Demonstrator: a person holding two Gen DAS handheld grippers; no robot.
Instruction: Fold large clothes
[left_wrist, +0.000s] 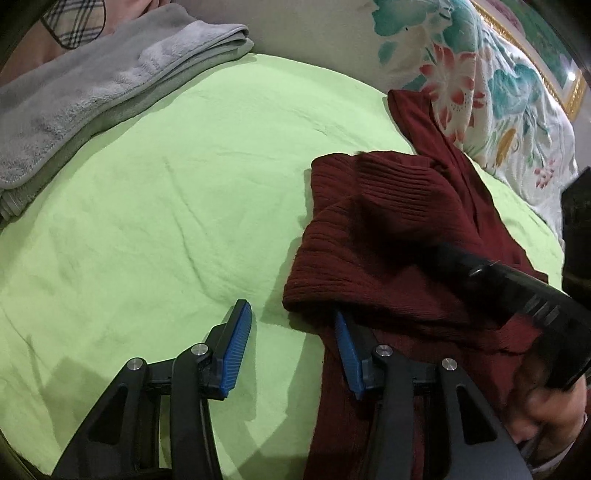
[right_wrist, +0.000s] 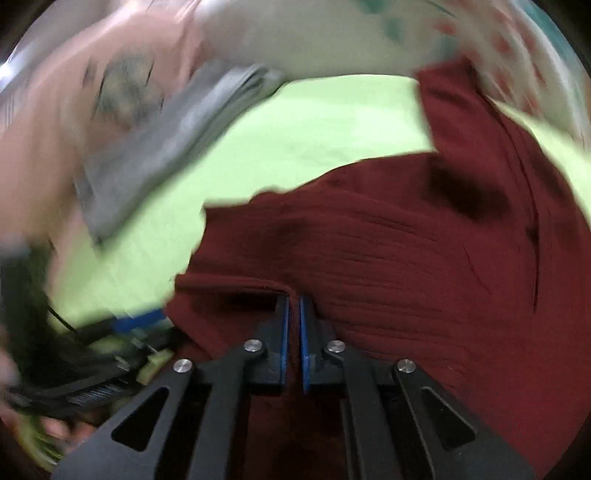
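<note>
Pinching red sweater (right_wrist: 406, 251) on green bed sheet (left_wrist: 166, 192): right gripper (right_wrist: 293, 306) fingers pressed together on fabric; left gripper (left_wrist: 291, 321) fingers spread, sweater edge draped over one.

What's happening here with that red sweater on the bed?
A person with a handheld gripper in each hand is folding a dark red sweater on a green sheet. The right gripper is pinched shut on the knit; the left gripper is open beside the sweater's edge. A folded grey blanket lies further back.
</note>
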